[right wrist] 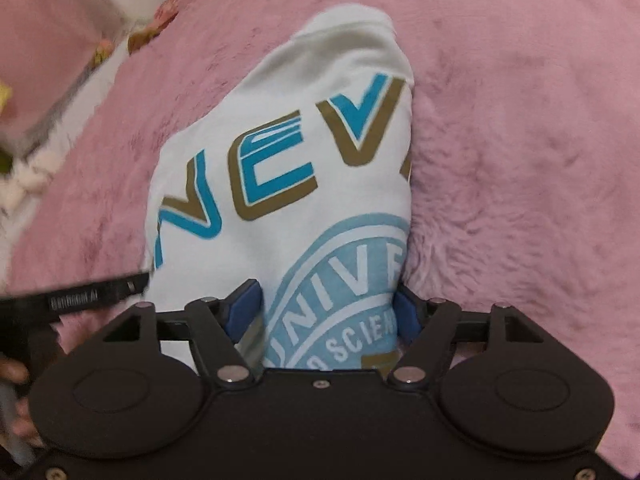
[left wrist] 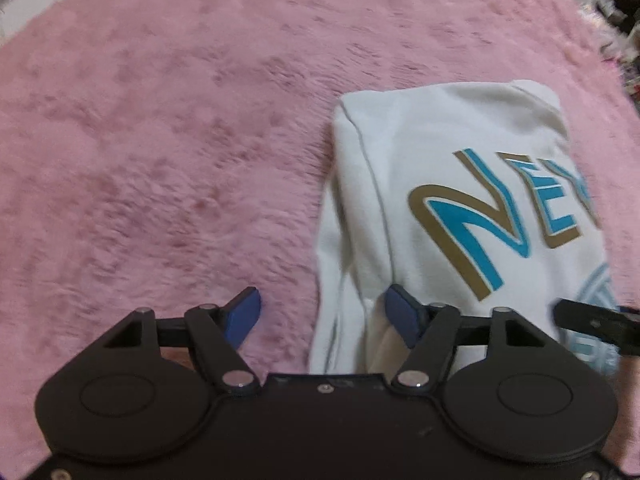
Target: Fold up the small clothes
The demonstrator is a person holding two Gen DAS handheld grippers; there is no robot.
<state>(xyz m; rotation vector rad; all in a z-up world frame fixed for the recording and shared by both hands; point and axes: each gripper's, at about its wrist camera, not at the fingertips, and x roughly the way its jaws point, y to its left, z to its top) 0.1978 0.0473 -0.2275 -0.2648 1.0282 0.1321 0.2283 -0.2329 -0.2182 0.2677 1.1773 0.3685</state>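
Observation:
A white T-shirt (left wrist: 452, 184) with blue and gold lettering lies folded into a narrow strip on a pink fluffy blanket (left wrist: 160, 140). My left gripper (left wrist: 324, 314) stands open at the shirt's near left edge, one blue pad on the blanket and the other over the cloth. In the right wrist view the same T-shirt (right wrist: 304, 120) runs away from me. My right gripper (right wrist: 326, 308) is open, its jaws wide apart across the printed round emblem (right wrist: 340, 280) at the near end. Nothing is pinched in either one.
The pink blanket (right wrist: 520, 160) spreads wide on all sides of the shirt. Floral bedding (right wrist: 148, 32) and a pale edge lie at the far left. Room clutter (left wrist: 620, 8) shows at the far right. A hand (right wrist: 12, 372) holds the left gripper's black body (right wrist: 80, 296).

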